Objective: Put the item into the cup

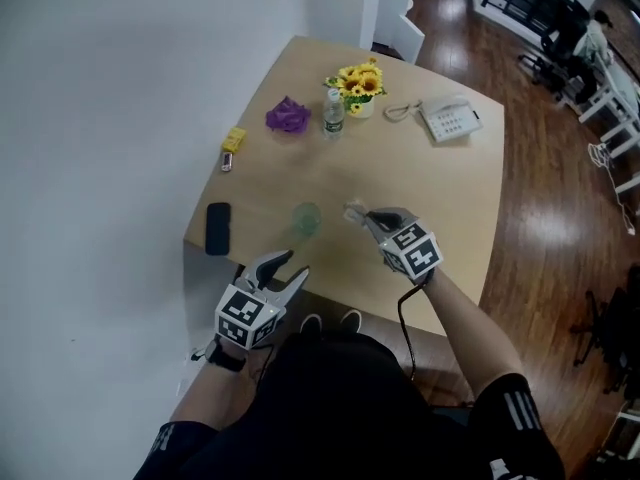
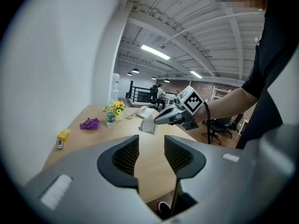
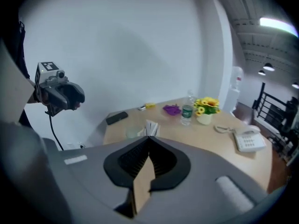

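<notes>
Right tool (image 1: 365, 216): pinched tight on the small white item (image 1: 352, 210), near the cup (image 1: 306, 218).
Left tool (image 1: 290, 268): jaws apart, holding nothing.

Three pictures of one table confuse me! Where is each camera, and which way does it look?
Head view: on the person's head, looking down at the table; both forearms, the left hand-held gripper and right hand-held gripper show.
Left gripper view: rides the left hand-held gripper, looking across the table; its open jaws show.
Right gripper view: rides the right hand-held gripper, facing the wall; its jaws pinch a white item.
Shared: both gripper views show the yellow flowers.
</notes>
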